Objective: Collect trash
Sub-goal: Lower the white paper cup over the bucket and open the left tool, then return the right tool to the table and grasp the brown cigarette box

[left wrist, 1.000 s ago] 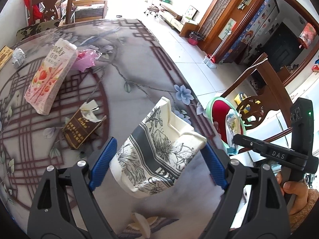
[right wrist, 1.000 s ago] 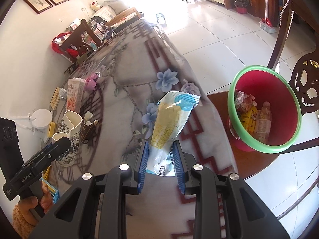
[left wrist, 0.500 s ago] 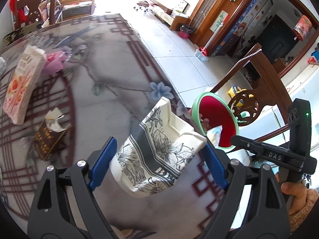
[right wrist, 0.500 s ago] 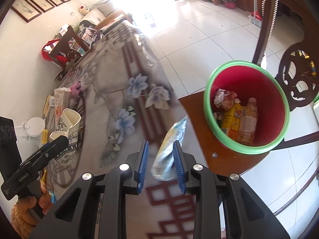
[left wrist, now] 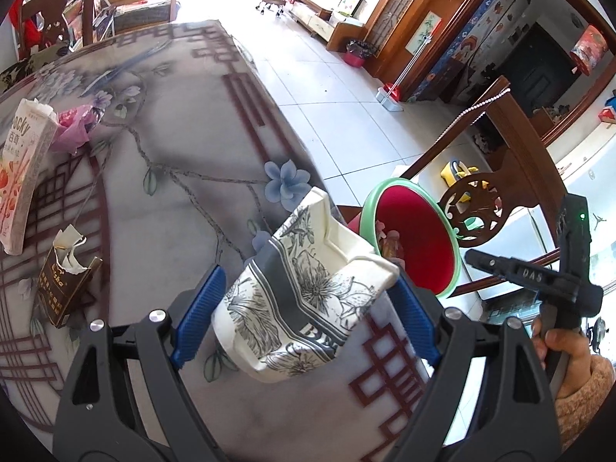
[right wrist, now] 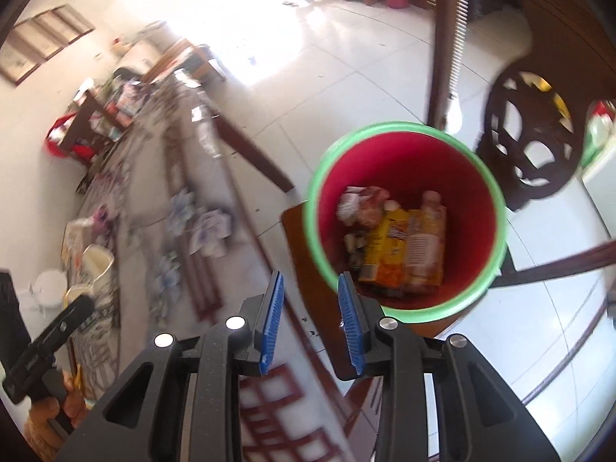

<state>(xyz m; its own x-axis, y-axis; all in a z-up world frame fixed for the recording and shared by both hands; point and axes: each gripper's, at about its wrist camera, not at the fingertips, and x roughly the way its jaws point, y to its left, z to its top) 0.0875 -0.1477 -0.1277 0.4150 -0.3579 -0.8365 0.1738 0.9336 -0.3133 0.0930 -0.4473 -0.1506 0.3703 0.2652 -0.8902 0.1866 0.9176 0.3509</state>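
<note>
A crumpled floral paper carton (left wrist: 308, 292) is clamped between the blue pads of the left gripper (left wrist: 304, 317) and is held above the patterned table (left wrist: 184, 146), just beside the red bin with a green rim (right wrist: 404, 215) (wrappers and a yellow packet are seen lying inside). The right gripper (right wrist: 312, 319) is poised near the bin's rim; its jaws have just been opening and nothing is seen between them. A Pocky box (left wrist: 21, 169) and a torn brown packet (left wrist: 65, 285) lie farther back on the table.

left wrist: steeply down, table edge close | right wrist: down over floor | shared: red bin (left wrist: 419, 246) (right wrist: 404, 215)
</note>
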